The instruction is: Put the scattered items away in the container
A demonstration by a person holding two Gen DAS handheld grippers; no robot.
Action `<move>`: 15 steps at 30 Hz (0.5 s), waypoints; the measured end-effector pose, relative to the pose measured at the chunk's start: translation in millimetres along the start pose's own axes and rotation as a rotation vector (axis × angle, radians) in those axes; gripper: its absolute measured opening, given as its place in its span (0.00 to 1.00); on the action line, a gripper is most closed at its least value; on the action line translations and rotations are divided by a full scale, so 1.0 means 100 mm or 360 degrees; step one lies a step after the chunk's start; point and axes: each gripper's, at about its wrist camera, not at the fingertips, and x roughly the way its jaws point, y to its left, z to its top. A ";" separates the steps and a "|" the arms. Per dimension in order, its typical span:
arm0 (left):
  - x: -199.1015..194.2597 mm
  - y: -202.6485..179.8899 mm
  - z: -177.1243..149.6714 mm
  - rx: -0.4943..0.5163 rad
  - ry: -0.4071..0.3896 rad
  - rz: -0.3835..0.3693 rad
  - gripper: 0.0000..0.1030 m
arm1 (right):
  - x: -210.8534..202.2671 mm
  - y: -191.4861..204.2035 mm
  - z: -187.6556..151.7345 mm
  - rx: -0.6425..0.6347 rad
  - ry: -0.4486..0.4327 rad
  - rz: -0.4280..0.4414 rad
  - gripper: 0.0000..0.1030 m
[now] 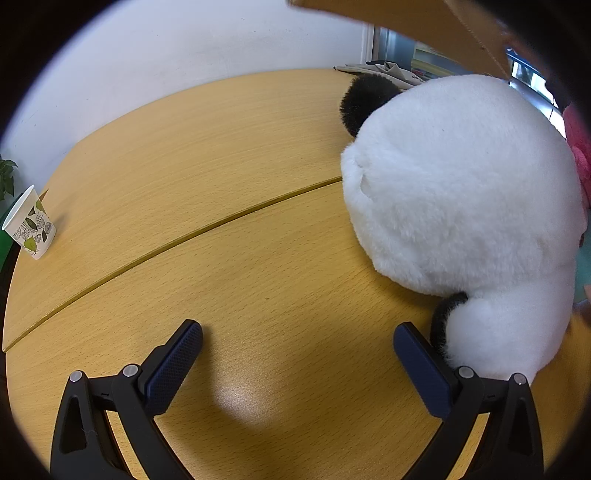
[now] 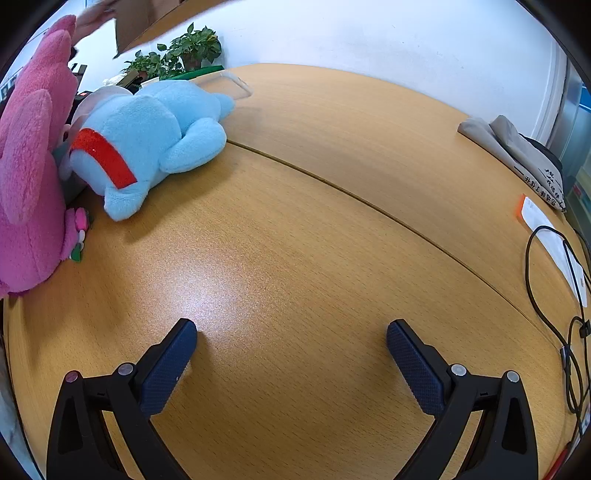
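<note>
The panda plush (image 1: 461, 206) fills the right of our left view, its tail touching one finger of our left gripper (image 1: 297, 347), which gapes wide and empty; it could nudge the toy away. Our right gripper (image 2: 291, 345), equally wide and empty, hovers over bare table (image 2: 314, 221), far from the blue plush (image 2: 147, 140) at upper left. No container clearly shows.

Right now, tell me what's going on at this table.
Nothing is being held yet. Both tools hang open over the wooden table: the left tool sits beside a panda plush, the right tool over bare wood. A blue plush and a pink plush lie further left. A cardboard box shows at the top edge.
</note>
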 end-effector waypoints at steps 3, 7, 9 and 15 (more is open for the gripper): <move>0.00 0.00 0.00 0.0000 0.0000 0.0000 1.00 | 0.00 0.00 0.00 0.0000 0.0000 0.0000 1.00; 0.00 0.00 0.00 0.0000 0.0000 0.0000 1.00 | 0.00 0.00 0.00 0.0000 0.0000 0.0000 1.00; 0.00 0.00 0.00 0.0000 0.0000 0.0000 1.00 | 0.00 0.00 0.00 0.0000 0.0000 0.0000 1.00; -0.01 0.00 0.00 -0.0001 0.0000 0.0000 1.00 | 0.01 0.01 0.00 0.0000 0.0000 0.0000 1.00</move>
